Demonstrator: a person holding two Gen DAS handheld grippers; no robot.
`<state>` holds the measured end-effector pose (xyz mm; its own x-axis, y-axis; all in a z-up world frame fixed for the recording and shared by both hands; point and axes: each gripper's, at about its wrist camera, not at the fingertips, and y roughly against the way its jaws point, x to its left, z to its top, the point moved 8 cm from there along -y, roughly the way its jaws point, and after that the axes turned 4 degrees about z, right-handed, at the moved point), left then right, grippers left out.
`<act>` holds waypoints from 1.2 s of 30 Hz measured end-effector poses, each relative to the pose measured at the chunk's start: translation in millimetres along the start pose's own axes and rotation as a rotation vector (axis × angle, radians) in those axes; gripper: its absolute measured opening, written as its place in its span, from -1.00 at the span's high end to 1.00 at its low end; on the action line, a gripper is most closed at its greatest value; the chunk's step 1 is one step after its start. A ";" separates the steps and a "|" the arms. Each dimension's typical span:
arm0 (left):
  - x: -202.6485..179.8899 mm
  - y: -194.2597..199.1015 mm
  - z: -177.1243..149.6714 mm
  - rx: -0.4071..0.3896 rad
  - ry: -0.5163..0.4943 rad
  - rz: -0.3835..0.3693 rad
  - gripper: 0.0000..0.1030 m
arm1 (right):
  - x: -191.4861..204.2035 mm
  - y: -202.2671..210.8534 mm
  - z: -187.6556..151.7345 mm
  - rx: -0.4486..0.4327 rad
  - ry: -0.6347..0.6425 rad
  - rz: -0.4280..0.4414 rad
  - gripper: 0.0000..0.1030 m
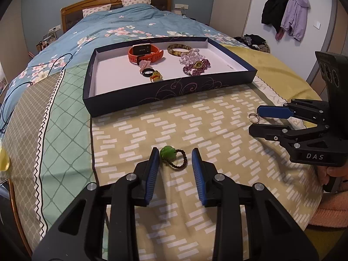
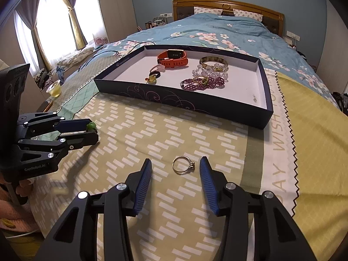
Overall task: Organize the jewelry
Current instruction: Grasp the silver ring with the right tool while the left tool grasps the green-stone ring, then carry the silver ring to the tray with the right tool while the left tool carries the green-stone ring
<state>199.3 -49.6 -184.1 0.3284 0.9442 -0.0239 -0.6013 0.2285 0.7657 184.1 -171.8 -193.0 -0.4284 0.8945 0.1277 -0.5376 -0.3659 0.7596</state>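
Note:
A dark blue tray [image 1: 165, 87] [image 2: 174, 100] with a white floor lies on the bed. It holds an orange watch [image 1: 144, 53], an amber bangle [image 1: 179, 49], clear and purple bead bracelets [image 2: 202, 82], a black ring and small charms. A green bead on a brown cord loop [image 1: 167, 153] lies on the patterned blanket between the fingers of my left gripper [image 1: 175, 153], close to the left pad, not pinched. A silver ring with a stone [image 2: 191, 164] lies between the fingers of my right gripper [image 2: 176, 162], untouched. Each gripper also shows in the other's view: the right gripper [image 1: 254, 119] and the left gripper [image 2: 94, 130].
A yellow cup [image 2: 54, 89] stands near the bed's left edge. Black cables [image 1: 13, 100] trail over the floral duvet. Jackets [image 1: 293, 10] hang on the wall at right. A person's hand [image 1: 335, 171] grips the right tool's handle. Patterned blanket lies between the grippers and the tray.

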 end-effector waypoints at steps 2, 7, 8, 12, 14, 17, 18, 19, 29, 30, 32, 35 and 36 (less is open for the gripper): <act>-0.7 -0.2 0.0 -0.001 -0.006 0.006 0.39 | -1.3 0.2 0.1 -0.001 -0.003 -0.006 0.25; -1.2 0.0 -0.3 -0.006 -0.005 0.013 0.45 | -5.0 0.2 1.0 -0.001 -0.014 -0.016 0.50; -1.3 -0.3 0.2 -0.007 -0.005 0.017 0.49 | -5.5 0.4 1.0 -0.001 -0.015 -0.018 0.62; -0.9 0.1 -0.2 -0.009 -0.004 0.017 0.53 | -6.2 0.9 1.5 -0.002 -0.019 -0.005 0.63; -0.5 0.3 0.5 -0.009 0.000 0.016 0.54 | -6.8 1.3 1.5 -0.004 -0.027 0.005 0.64; 0.3 0.8 0.6 -0.010 0.006 0.013 0.54 | -8.3 3.8 2.7 -0.016 -0.042 0.027 0.89; 0.4 1.1 0.7 -0.011 0.007 0.012 0.54 | -9.2 4.1 3.1 -0.016 -0.042 0.030 0.89; 0.5 1.1 0.8 -0.012 0.007 0.011 0.54 | -9.5 3.5 3.4 -0.015 -0.042 0.030 0.89; 2.7 2.6 1.6 -0.017 0.020 0.005 0.54 | -9.2 7.3 8.0 -0.039 -0.057 0.068 0.92; 2.9 2.5 1.4 -0.016 0.019 0.007 0.54 | -9.0 7.8 8.5 -0.041 -0.057 0.068 0.92; 3.1 2.9 1.9 -0.019 0.020 0.006 0.54 | -7.8 8.8 9.8 -0.045 -0.055 0.076 0.92; 4.2 4.3 2.8 -0.023 0.026 0.004 0.54 | -6.9 10.3 11.2 -0.052 -0.056 0.088 0.92; 4.3 4.3 2.7 -0.023 0.026 0.006 0.54 | -7.4 10.8 11.5 -0.054 -0.058 0.088 0.92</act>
<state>200.1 -45.2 -179.3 0.3061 0.9513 -0.0365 -0.6198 0.2282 0.7508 189.8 -179.4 -178.4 -0.4339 0.8709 0.2306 -0.5390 -0.4560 0.7082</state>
